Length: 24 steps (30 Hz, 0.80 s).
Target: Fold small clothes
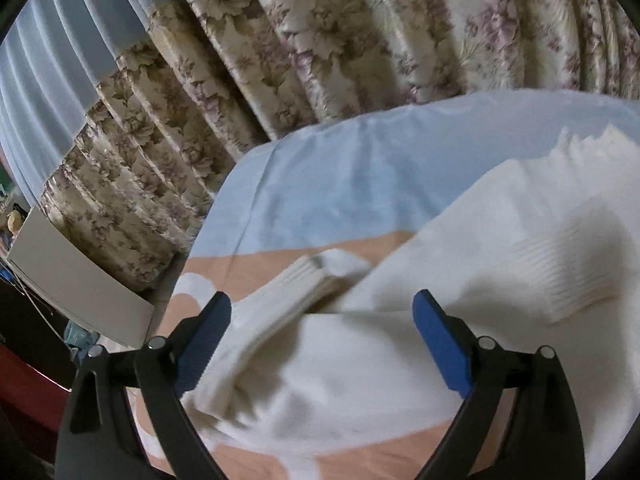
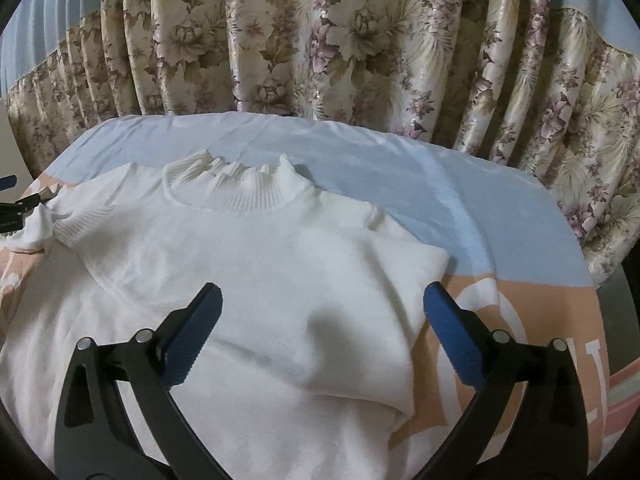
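A white knit sweater (image 2: 256, 272) with a ribbed high collar (image 2: 236, 192) lies flat on the bed, its right side folded in. My right gripper (image 2: 322, 300) is open, hovering over the chest of the sweater. My left gripper (image 1: 322, 312) is open over the sweater's left sleeve (image 1: 296, 292), whose ribbed cuff (image 1: 316, 270) points away over the sheet. The sweater body (image 1: 500, 240) fills the right of the left wrist view. The left gripper's tips (image 2: 16, 200) show at the left edge of the right wrist view.
The bed has a sheet (image 2: 460, 200) in pale blue and peach (image 2: 520, 312). Floral curtains (image 2: 320, 40) hang close behind the bed. In the left wrist view a white board (image 1: 80, 276) and dark furniture (image 1: 28, 340) stand left of the bed.
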Each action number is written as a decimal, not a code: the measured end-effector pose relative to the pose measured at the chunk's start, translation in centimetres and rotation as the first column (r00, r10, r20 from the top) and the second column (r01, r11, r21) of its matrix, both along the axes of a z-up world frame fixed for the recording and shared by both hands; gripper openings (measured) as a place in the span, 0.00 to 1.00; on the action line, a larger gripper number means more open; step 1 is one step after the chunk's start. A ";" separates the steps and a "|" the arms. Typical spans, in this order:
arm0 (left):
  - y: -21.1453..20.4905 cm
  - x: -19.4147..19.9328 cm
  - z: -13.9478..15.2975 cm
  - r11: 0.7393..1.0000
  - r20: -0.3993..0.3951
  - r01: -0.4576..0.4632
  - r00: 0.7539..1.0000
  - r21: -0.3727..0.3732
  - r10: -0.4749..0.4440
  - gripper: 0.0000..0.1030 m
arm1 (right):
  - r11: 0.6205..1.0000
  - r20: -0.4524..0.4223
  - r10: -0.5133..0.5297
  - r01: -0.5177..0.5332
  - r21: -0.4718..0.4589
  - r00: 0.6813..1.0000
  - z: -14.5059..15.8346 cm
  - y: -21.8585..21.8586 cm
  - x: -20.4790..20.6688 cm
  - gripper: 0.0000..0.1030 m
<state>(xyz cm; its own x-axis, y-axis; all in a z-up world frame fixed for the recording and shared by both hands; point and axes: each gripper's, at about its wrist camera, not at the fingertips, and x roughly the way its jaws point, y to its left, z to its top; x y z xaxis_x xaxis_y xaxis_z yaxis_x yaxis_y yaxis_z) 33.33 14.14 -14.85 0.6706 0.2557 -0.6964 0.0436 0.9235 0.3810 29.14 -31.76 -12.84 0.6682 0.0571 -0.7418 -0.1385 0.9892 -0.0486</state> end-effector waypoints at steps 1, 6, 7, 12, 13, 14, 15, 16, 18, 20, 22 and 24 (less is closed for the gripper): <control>0.6 0.1 -0.2 1.000 -0.002 0.002 1.000 0.000 -0.002 0.90 | 1.000 -0.009 0.003 -0.003 0.006 1.000 -0.1 0.2 0.3 0.97; 3.0 1.9 -1.3 0.998 -0.068 0.005 0.998 -0.062 -0.009 0.69 | 1.000 -0.020 0.009 -0.010 -0.008 1.000 0.0 1.4 0.9 0.97; 3.4 2.3 -1.7 0.996 -0.093 -0.006 0.996 -0.086 -0.002 0.60 | 1.000 -0.020 0.011 -0.011 -0.009 1.000 0.0 1.6 0.9 0.97; 5.0 2.9 -2.6 0.991 -0.130 -0.047 0.991 -0.128 0.030 0.29 | 1.000 -0.027 0.009 -0.009 -0.008 1.000 0.0 1.9 1.1 0.97; 5.1 2.8 -2.4 0.990 -0.129 -0.051 0.991 -0.134 0.034 0.17 | 1.000 -0.033 0.011 -0.011 -0.007 0.999 -0.1 1.9 1.2 0.97; 5.3 2.7 -2.3 0.988 -0.128 -0.053 0.991 -0.143 0.035 0.10 | 1.000 -0.040 0.013 -0.013 -0.005 0.999 -0.2 1.9 1.2 0.96; 5.4 2.7 -2.1 0.987 -0.124 -0.056 0.992 -0.152 0.037 0.09 | 1.000 -0.045 0.014 -0.015 -0.003 0.999 -0.3 1.9 1.2 0.95; 5.5 2.7 -1.9 0.985 -0.122 -0.059 0.992 -0.162 0.039 0.08 | 1.000 -0.049 0.015 -0.015 -0.002 0.999 -0.4 1.8 1.2 0.94; 5.4 2.6 -1.3 0.982 -0.114 -0.060 0.993 -0.178 0.040 0.08 | 1.000 -0.050 0.014 -0.014 0.002 0.999 -0.4 1.8 1.3 0.93; 5.0 2.3 -0.3 0.970 -0.098 -0.053 0.995 -0.236 0.030 0.08 | 1.000 -0.047 0.011 -0.010 0.014 0.999 -0.4 1.5 1.2 0.93; 3.6 1.5 1.3 0.954 -0.070 -0.030 0.997 -0.299 0.010 0.08 | 1.000 -0.042 0.001 0.000 0.024 0.999 -0.3 1.1 1.2 0.93; 1.7 0.9 2.7 0.942 -0.038 0.008 0.999 -0.336 -0.022 0.08 | 0.999 -0.040 -0.011 0.012 0.036 0.999 -0.2 0.6 1.2 0.93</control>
<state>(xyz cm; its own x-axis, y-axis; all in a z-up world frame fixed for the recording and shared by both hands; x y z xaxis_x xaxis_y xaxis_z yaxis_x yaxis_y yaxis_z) 34.25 15.85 -12.18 0.6415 -0.0080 -0.7670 0.0676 0.9966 0.0462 30.38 -31.15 -13.08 0.6393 0.0764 -0.7651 -0.1279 0.9918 -0.0079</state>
